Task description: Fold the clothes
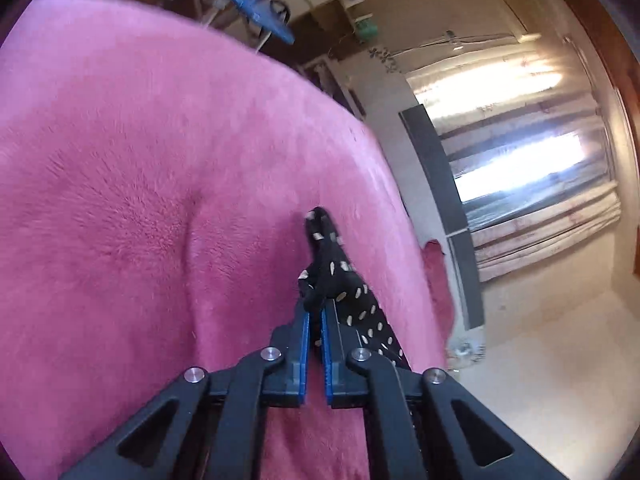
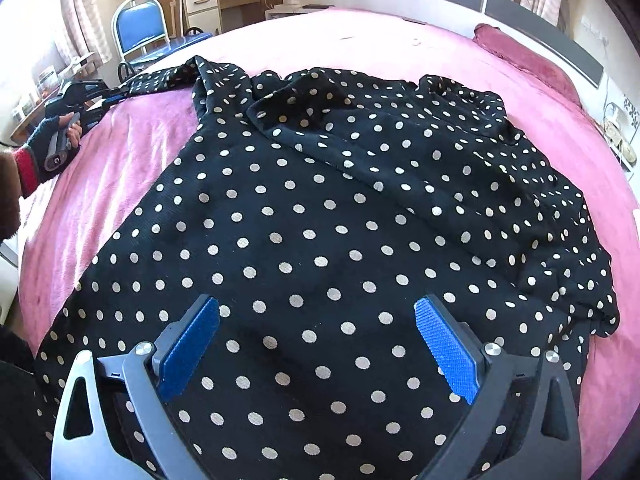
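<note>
Lying spread on the pink bed [image 2: 360, 36], the polka-dot garment [image 2: 320, 208] looks light, soft and limp – best taken by sleeve ends and hems. Left gripper [image 1: 316, 312] is clenched on 1 sleeve tip [image 1: 324, 240]; right gripper [image 2: 316, 344] hovers released above the hem.

Left gripper [image 1: 315, 312] low over a pink blanket [image 1: 140, 184], blue pads [image 1: 306, 336] pinched together on a bunched strip of black dotted cloth [image 1: 344, 280] — cloth end poking up past the tips, bright curtained window [image 1: 520, 140] beyond the bed edge — view tilted.
</note>
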